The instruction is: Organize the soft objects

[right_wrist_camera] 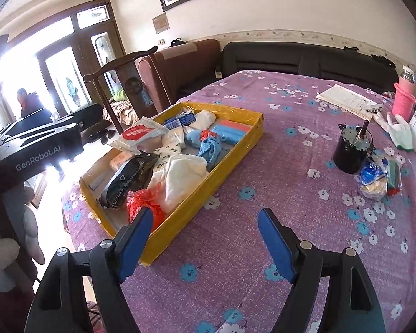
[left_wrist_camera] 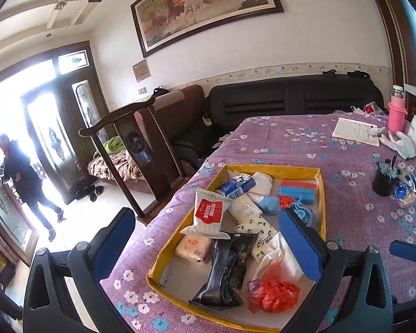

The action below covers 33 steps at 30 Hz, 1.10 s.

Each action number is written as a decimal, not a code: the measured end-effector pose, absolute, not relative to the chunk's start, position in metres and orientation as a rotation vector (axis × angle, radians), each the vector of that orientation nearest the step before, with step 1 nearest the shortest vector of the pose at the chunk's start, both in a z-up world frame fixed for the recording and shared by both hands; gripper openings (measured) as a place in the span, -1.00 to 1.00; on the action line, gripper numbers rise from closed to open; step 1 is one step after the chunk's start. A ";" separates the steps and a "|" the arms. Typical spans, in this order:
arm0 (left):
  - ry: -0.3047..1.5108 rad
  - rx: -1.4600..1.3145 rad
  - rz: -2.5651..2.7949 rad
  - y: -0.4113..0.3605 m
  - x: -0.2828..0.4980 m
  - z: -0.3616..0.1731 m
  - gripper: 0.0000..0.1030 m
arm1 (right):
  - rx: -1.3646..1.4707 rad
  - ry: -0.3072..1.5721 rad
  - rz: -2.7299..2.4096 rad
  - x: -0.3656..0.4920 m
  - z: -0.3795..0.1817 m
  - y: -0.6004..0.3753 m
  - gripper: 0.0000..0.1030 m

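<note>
One yellow tray (left_wrist_camera: 322,194) on the tabletop (right_wrist_camera: 263,166) holds one red plastic bag (left_wrist_camera: 274,291) and one black packet (left_wrist_camera: 227,266). Left tool (left_wrist_camera: 208,238) and right tool (right_wrist_camera: 205,238) both gape wide, holding nothing.

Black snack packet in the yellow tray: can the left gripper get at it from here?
Probably yes. The left gripper is open and empty above the tray, and the black snack packet lies on top at the near end, only its far end under the white-and-red tissue pack.

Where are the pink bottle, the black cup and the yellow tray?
pink bottle (left_wrist_camera: 397,113), left wrist view, middle of its body.
black cup (right_wrist_camera: 349,154), right wrist view, its side wall.
yellow tray (right_wrist_camera: 205,194), right wrist view, its outer side wall.
</note>
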<state>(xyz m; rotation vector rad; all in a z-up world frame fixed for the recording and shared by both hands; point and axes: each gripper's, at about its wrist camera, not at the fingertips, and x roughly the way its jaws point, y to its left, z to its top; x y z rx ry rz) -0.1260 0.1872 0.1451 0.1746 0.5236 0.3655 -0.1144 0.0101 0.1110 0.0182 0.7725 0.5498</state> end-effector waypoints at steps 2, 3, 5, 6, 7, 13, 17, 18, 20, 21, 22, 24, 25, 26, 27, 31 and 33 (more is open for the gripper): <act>0.525 0.177 0.362 0.186 -0.127 0.144 1.00 | 0.021 0.776 0.549 -0.114 0.110 0.009 0.60; 0.525 0.177 0.361 0.186 -0.127 0.144 1.00 | 0.022 0.777 0.549 -0.113 0.109 0.009 0.60; 0.525 0.181 0.359 0.185 -0.127 0.144 1.00 | 0.025 0.781 0.550 -0.112 0.108 0.009 0.60; 0.525 0.180 0.359 0.185 -0.127 0.144 1.00 | 0.025 0.782 0.550 -0.112 0.107 0.009 0.60; 0.524 0.181 0.358 0.184 -0.127 0.143 1.00 | 0.025 0.784 0.550 -0.112 0.106 0.009 0.60; 0.515 0.188 0.352 0.180 -0.130 0.144 1.00 | 0.028 0.794 0.552 -0.109 0.102 0.010 0.60; 0.517 0.189 0.343 0.179 -0.129 0.142 1.00 | 0.028 0.797 0.553 -0.108 0.100 0.011 0.60; 0.518 0.190 0.343 0.178 -0.129 0.142 1.00 | 0.028 0.798 0.552 -0.108 0.100 0.011 0.60; 0.520 0.191 0.340 0.177 -0.128 0.141 1.00 | 0.030 0.800 0.552 -0.108 0.099 0.011 0.60; 0.522 0.192 0.339 0.177 -0.128 0.140 1.00 | 0.031 0.800 0.552 -0.107 0.099 0.010 0.60; 0.523 0.193 0.338 0.177 -0.128 0.140 1.00 | 0.031 0.801 0.551 -0.107 0.099 0.010 0.60; 0.526 0.197 0.336 0.175 -0.128 0.139 1.00 | 0.033 0.805 0.550 -0.106 0.098 0.009 0.60; 0.527 0.198 0.334 0.175 -0.128 0.139 1.00 | 0.034 0.807 0.549 -0.106 0.097 0.009 0.60; 0.529 0.200 0.332 0.174 -0.127 0.138 1.00 | 0.035 0.810 0.547 -0.105 0.096 0.009 0.60; 0.531 0.201 0.330 0.174 -0.127 0.138 1.00 | 0.037 0.812 0.546 -0.105 0.095 0.008 0.60; 0.542 0.206 0.321 0.171 -0.124 0.135 1.00 | 0.043 0.820 0.545 -0.102 0.092 0.007 0.60; 0.547 0.207 0.314 0.169 -0.123 0.134 1.00 | 0.045 0.824 0.543 -0.101 0.090 0.005 0.60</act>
